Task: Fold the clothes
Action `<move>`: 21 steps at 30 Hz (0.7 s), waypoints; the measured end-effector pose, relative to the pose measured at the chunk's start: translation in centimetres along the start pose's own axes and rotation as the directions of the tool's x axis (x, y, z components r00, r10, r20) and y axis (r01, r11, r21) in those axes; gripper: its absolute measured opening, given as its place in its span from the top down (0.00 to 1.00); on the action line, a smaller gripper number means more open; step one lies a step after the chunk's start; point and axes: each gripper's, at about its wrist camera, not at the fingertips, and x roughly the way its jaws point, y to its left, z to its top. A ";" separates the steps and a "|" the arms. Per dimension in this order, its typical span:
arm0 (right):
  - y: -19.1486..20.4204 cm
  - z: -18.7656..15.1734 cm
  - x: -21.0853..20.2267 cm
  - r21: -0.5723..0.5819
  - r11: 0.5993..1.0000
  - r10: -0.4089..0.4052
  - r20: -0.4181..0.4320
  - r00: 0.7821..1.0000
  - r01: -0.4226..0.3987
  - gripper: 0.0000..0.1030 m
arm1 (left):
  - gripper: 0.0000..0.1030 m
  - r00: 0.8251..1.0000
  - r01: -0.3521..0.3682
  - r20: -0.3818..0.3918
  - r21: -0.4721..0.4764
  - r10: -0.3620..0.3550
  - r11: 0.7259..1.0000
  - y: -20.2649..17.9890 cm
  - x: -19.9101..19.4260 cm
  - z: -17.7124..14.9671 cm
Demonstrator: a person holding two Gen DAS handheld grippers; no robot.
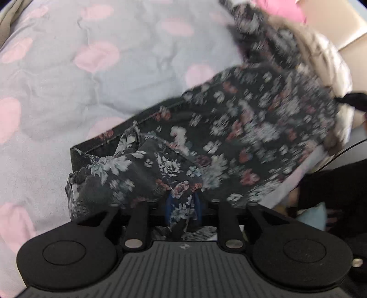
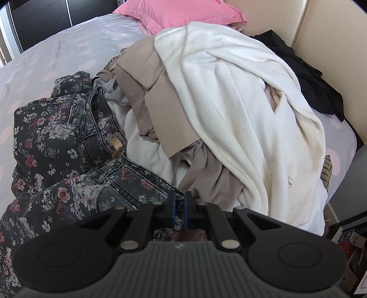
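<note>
Both grippers clamp the floral jeans (image 2: 68, 137) lying on the bed (image 2: 57, 45): the left gripper (image 1: 182, 206) pinches a bunched fold, the right gripper (image 2: 180, 212) the waistband. Only the right wrist view shows the laundry pile: white robe (image 2: 240, 103), beige garment (image 2: 146, 91), pink pillow (image 2: 179, 11) by the headboard (image 2: 332, 34).

A bed in a lilac sheet with pink blotches (image 2: 75, 39) met a cream padded headboard (image 2: 321, 29); dark wardrobe doors (image 2: 41, 16) stood beyond.

Jeans (image 2: 64, 128) on bed (image 2: 57, 45), left of clothes pile (image 2: 229, 103); pillow (image 2: 179, 11) behind.
</note>
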 end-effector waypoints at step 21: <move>0.1 0.0 0.4 0.005 1.000 -0.006 -0.013 1.000 0.006 0.92 | 0.53 0.991 -0.084 0.078 -0.279 0.109 0.957 7.4 -1.9 1.6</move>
